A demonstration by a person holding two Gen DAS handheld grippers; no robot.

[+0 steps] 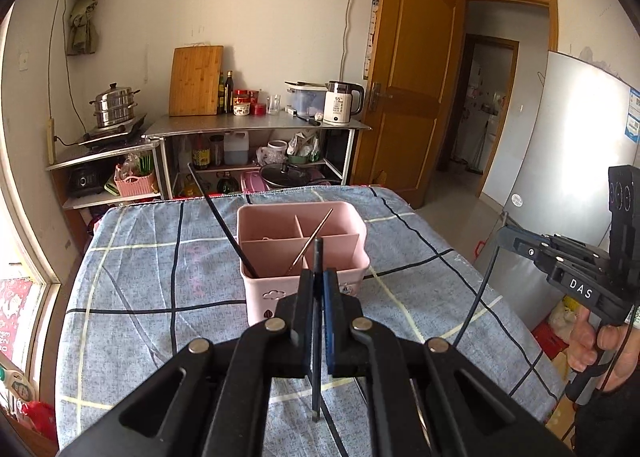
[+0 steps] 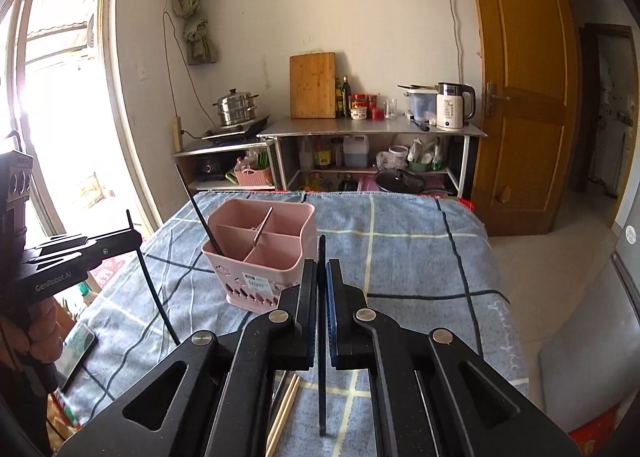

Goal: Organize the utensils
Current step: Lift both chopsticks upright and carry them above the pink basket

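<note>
A pink divided caddy [image 1: 280,293] stands on the blue checked tablecloth [image 1: 132,265]. A black chopstick [image 1: 224,227] and a thin brown stick [image 1: 314,239] lean in its compartments. My left gripper [image 1: 318,275] is shut on an upright black chopstick [image 1: 317,385], just short of the caddy. My right gripper [image 2: 322,265] is shut on another black chopstick [image 2: 322,389], with the caddy [image 2: 248,277] ahead and to its left. Each gripper shows in the other's view: the right gripper [image 1: 505,236] with its chopstick [image 1: 478,293], the left gripper [image 2: 134,236] with its chopstick [image 2: 154,293].
Pale wooden chopsticks [image 2: 284,413] lie on the cloth under my right gripper. A phone [image 2: 78,343] rests near the table's left edge. Behind the table stand metal shelves [image 1: 256,125] with a kettle [image 1: 340,103], a cutting board and pots. A wooden door [image 1: 404,97] and a fridge [image 1: 568,161] are at right.
</note>
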